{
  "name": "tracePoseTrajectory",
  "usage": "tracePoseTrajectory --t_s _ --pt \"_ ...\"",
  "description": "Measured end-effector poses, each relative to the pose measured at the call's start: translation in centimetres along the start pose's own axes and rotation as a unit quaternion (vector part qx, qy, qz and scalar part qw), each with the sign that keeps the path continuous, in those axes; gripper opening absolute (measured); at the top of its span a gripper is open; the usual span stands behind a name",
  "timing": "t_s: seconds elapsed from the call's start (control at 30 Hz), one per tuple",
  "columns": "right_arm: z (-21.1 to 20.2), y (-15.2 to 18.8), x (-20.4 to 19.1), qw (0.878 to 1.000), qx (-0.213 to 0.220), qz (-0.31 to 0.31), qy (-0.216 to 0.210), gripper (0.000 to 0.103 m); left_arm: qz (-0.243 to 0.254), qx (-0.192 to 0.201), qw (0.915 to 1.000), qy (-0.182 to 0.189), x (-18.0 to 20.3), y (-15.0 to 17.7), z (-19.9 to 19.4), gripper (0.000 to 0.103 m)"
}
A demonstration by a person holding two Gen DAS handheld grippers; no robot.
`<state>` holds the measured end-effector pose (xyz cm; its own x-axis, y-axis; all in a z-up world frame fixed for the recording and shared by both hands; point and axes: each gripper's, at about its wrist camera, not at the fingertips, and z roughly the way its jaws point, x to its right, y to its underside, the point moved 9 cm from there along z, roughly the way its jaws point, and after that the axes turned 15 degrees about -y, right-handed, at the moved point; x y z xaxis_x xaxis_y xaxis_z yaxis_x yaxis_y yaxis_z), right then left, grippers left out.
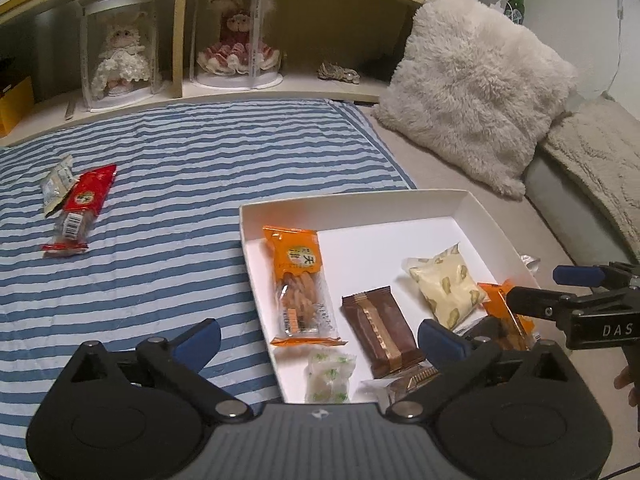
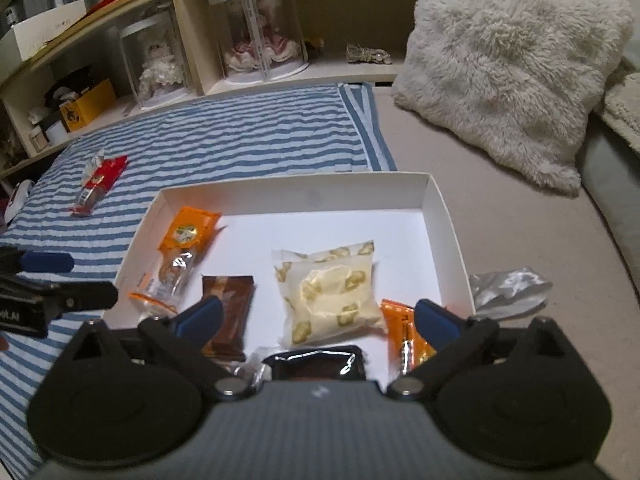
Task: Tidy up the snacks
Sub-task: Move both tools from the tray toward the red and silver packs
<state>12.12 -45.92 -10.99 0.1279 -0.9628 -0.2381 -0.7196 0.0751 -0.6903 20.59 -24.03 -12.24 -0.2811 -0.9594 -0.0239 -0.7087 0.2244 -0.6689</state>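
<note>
1. Both claws stand released with nothing between their jaws: the left claw (image 1: 318, 342) hangs over the near left corner of the white box (image 1: 460, 204), the right claw (image 2: 318, 316) over the middle of its near edge.

2. The box sits on the bed, partly on the striped blanket (image 1: 180, 184). Inside lie an orange cracker pack (image 1: 300, 286) along the left wall, a brown bar (image 1: 380, 326), a cream pastry pack (image 1: 446, 290), a small green-and-white sweet (image 1: 330, 376) at the near edge, and a dark glossy pack (image 2: 318, 364) just below the right claw.

3. Not yet boxed: a red snack pack (image 1: 82, 206) with a silvery packet (image 1: 58, 184) touching it, toward the blanket's far left corner, well apart from the box. A silver wrapper (image 2: 508, 290) lies just outside the box's right wall.

4. Handling, as I judge it: these are light, crinkly film packs (slippery, and the contents are likely brittle). The red pack looks best pinched across its narrow middle, gently, not by the thin crimped ends, which could slide out.

5. The packet overlapping it may drag along, so take them one at a time.
</note>
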Motion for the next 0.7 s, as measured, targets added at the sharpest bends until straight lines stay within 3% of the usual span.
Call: tracePoseTrajectory --t_s 0.33,0.7 --pt "-0.7 -0.6 -3.3 1.0 0.017 -0.018 -0.01 0.103 -0.006 0.012 0.9997 -0.018 -3.9 0.1 -1.8 0.103" --pt "1.8 -2.4 -8.8 0.998 0.028 -0.035 -0.045 0.103 -0.042 0.02 0.9978 -0.047 -11.3 0.0 -2.6 0.103"
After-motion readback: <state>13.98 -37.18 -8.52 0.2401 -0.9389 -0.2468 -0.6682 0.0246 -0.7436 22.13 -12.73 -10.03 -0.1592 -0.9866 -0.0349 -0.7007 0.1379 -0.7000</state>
